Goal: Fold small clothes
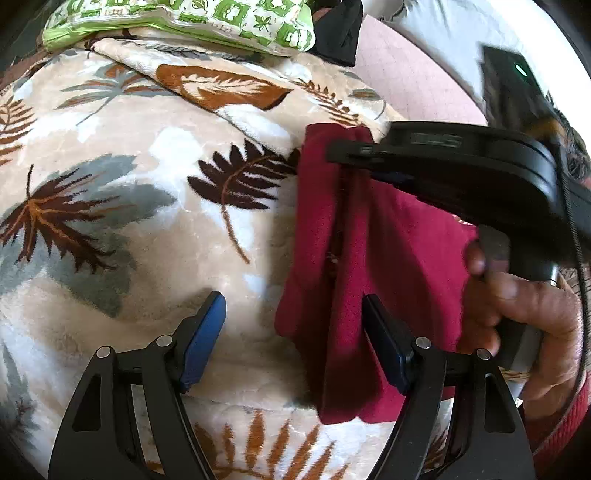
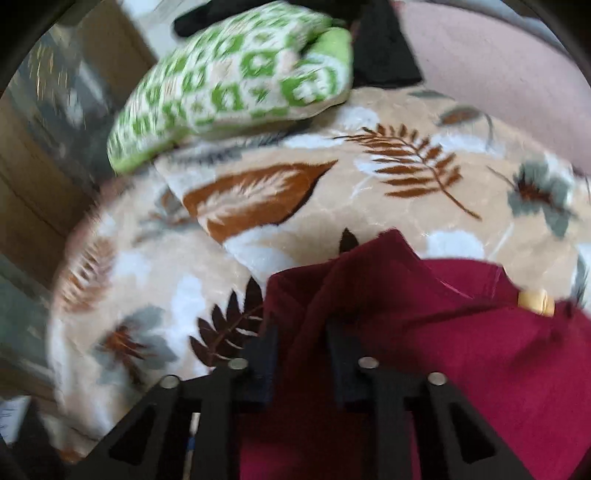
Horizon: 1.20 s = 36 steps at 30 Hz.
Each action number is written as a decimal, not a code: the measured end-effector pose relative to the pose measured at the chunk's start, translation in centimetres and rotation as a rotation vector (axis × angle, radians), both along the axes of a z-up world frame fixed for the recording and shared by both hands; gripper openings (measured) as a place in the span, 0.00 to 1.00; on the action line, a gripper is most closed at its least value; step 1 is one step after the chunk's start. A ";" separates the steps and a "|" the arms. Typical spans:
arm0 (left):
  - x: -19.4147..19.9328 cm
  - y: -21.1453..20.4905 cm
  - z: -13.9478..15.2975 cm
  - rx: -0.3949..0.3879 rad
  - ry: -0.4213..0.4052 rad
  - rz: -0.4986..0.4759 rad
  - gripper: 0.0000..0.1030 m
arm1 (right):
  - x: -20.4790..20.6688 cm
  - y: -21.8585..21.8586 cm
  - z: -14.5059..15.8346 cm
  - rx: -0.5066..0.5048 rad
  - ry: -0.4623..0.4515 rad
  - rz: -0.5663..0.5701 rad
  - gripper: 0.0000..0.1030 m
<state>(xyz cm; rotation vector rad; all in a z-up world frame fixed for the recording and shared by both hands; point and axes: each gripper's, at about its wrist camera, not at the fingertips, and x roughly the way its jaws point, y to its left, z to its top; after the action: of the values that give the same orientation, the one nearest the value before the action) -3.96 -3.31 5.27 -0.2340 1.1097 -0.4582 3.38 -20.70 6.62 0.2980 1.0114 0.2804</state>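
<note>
A dark red garment (image 1: 384, 258) hangs in folds over the leaf-patterned blanket (image 1: 147, 221). My right gripper (image 1: 343, 153) is seen from the side in the left wrist view, shut on the garment's upper edge and holding it up. In the right wrist view the right gripper (image 2: 303, 354) has the red garment (image 2: 461, 350) bunched between its fingers. A small yellow tag (image 2: 536, 301) shows on the cloth. My left gripper (image 1: 291, 325) is open. Its right finger (image 1: 384, 343) lies against the hanging cloth and its left finger (image 1: 205, 332) is over the blanket.
A green and white patterned pillow (image 1: 184, 18) lies at the far end of the blanket, also in the right wrist view (image 2: 236, 85). A black cloth (image 1: 340, 29) sits beside it. A pink surface (image 1: 413, 81) lies beyond the blanket. A hand (image 1: 524, 314) holds the right gripper's handle.
</note>
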 end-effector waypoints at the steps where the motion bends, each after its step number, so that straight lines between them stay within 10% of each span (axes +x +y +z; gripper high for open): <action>1: 0.0 0.0 0.1 -0.004 -0.004 0.000 0.74 | -0.3 -0.6 0.4 0.034 -0.007 -0.006 0.15; 8: 0.1 -1.3 -0.6 -0.036 -0.007 -0.029 0.74 | -1.7 -3.3 1.5 0.163 -0.015 -0.043 0.14; 11: -0.3 -2.4 -0.4 -0.014 -0.053 -0.068 0.54 | -1.6 -3.3 1.2 0.164 0.003 -0.048 0.14; 15: -0.8 -2.9 -0.1 0.006 -0.081 -0.089 0.51 | -1.0 -2.7 1.2 0.169 0.043 -0.046 0.17; 20: -1.0 -2.4 -0.3 -0.010 -0.070 -0.071 0.51 | 0.0 -0.1 1.1 0.055 0.089 0.015 0.47; 36: -1.2 -2.0 -0.9 -0.006 -0.056 -0.054 0.51 | 2.7 4.3 -1.1 -0.233 0.177 0.172 0.64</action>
<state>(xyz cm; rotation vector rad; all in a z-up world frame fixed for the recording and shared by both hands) -5.17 -5.35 4.38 -0.1960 1.0622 -0.5134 6.11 -16.40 5.49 0.0239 1.2351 0.2917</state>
